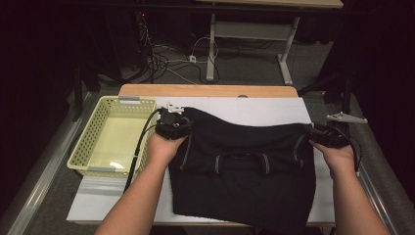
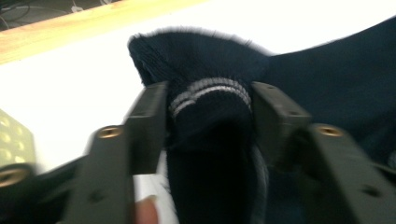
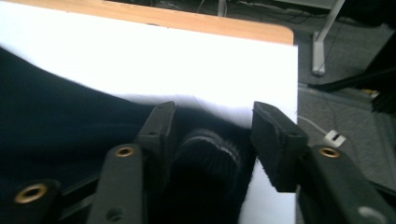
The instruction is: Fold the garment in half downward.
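In the high view, a dark sweater (image 1: 242, 166) is seen spread over the white sheet (image 1: 264, 108) that covers the table, its near hem reaching the sheet's near edge. Its far fold is held at both ends: the left gripper (image 1: 172, 123) at the fold's left end, beside the basket (image 1: 108, 134) on the sheet's left edge, and the right gripper (image 1: 327, 133) at the right end, close to the sheet's right edge. The two grips are judged to be set wide so that the fold can be carried evenly, without sagging.

In the left gripper view, a striped cuff (image 2: 210, 95) is bunched between the jaws, which stand partly apart with both pads against the knit; the cloth is clamped.

In the right gripper view, another striped cuff (image 3: 212, 142) lies between the jaws. The left pad touches it, while the right pad stands off with a gap showing, so the cloth is judged loosely caught rather than pinched.
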`<move>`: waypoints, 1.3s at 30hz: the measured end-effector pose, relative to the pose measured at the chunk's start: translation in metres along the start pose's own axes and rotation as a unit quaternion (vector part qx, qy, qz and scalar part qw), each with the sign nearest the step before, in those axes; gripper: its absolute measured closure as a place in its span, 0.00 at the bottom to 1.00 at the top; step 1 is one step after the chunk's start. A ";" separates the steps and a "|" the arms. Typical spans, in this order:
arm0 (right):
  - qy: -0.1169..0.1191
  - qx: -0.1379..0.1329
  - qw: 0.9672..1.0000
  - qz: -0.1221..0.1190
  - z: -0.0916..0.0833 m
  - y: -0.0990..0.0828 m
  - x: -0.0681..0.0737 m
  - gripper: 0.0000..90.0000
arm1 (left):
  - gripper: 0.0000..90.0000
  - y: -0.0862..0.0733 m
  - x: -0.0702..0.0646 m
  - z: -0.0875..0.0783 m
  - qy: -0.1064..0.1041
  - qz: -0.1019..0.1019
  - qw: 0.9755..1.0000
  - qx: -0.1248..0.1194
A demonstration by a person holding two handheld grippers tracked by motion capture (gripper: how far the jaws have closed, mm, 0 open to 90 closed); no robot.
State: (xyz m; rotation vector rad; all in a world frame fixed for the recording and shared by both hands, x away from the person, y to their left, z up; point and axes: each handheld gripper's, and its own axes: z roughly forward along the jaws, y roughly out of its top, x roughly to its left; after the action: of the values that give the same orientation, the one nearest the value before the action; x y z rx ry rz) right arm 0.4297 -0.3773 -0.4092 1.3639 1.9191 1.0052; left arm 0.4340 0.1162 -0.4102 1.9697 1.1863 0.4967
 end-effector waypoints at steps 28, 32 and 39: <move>0.008 0.001 1.000 -0.004 -0.016 -0.019 0.004 0.60 | 0.38 -0.137 -0.036 -0.051 -0.107 0.071 0.992 0.022; 0.002 0.017 1.000 0.018 0.019 -0.003 -0.004 0.55 | 0.38 -0.148 -0.035 -0.054 -0.109 0.065 0.991 0.038; -0.022 0.098 0.994 0.044 0.055 -0.030 -0.018 0.32 | 0.38 -0.157 -0.033 -0.065 -0.112 0.061 0.991 0.035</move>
State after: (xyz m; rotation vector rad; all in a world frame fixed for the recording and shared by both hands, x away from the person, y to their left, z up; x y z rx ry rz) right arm 0.4638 -0.3864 -0.4642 1.5794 1.9818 0.8371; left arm 0.2855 0.1571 -0.4892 2.1053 0.9579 0.2883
